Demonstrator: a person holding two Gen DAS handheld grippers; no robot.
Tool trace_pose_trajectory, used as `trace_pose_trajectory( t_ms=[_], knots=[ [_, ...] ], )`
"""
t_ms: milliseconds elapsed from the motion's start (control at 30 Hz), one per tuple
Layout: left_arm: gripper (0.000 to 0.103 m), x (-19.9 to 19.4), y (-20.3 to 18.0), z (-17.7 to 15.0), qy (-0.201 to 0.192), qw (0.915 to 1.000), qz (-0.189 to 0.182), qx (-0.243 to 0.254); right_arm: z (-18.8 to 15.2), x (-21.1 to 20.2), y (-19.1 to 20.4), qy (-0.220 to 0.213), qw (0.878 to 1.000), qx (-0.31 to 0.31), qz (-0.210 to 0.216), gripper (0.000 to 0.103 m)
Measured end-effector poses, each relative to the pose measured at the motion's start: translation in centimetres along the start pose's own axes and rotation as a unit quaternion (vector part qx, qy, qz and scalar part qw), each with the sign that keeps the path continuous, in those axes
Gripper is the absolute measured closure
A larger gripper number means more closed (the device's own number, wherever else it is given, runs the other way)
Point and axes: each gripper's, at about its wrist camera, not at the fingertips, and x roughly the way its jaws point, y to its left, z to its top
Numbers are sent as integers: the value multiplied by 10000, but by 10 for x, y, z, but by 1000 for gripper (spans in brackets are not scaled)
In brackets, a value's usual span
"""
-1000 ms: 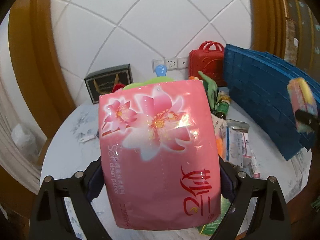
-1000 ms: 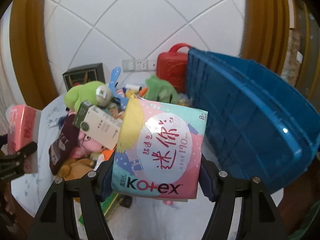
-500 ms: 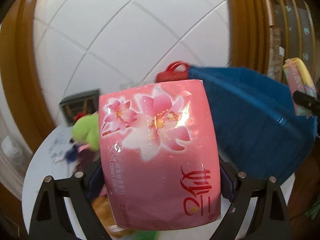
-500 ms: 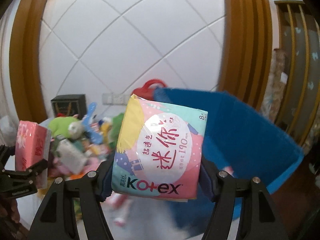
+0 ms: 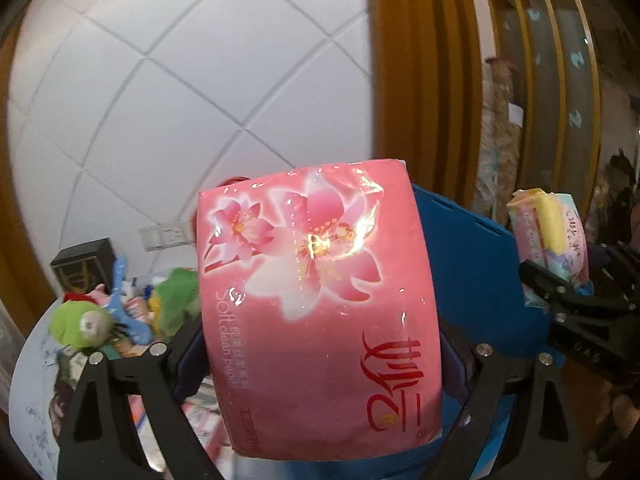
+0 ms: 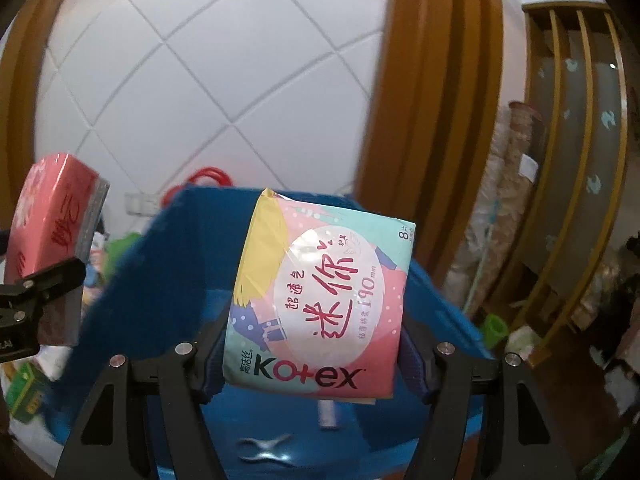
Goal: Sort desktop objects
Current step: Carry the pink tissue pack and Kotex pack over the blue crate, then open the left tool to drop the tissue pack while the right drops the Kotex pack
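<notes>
My left gripper [image 5: 320, 360] is shut on a pink tissue pack [image 5: 320, 312] with a flower print, held in the air in front of the blue bin [image 5: 472, 264]. My right gripper [image 6: 316, 340] is shut on a Kotex pad pack [image 6: 320, 304], held above the blue bin [image 6: 160, 272]. The pad pack also shows at the right of the left wrist view [image 5: 548, 240]. The tissue pack shows at the left of the right wrist view [image 6: 52, 216]. A few small items lie on the bin floor [image 6: 264, 450].
A round white table [image 5: 36, 392] carries a pile with a green plush toy [image 5: 80, 324], a black box [image 5: 82, 270] and other small things. A red case [image 6: 200, 180] stands behind the bin. A wooden frame [image 6: 432, 92] and tiled wall are behind.
Both grippers have swung right with their packs, from over the table's pile toward the blue bin. The right gripper now sits over the bin's inside.
</notes>
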Motion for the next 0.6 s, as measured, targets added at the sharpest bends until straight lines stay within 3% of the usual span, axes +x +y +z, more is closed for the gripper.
trace_pose_trajectory(
  t_ms=[300,600],
  knots=[
    [10,47,-75,-7,732,9968,-80,302,-20,43,-69,399,9989,-62,-240,34],
    [9,66,-84,-4,999,9949,-10,127,-28,68,-89,584,9978,-179,-257,33]
  ],
)
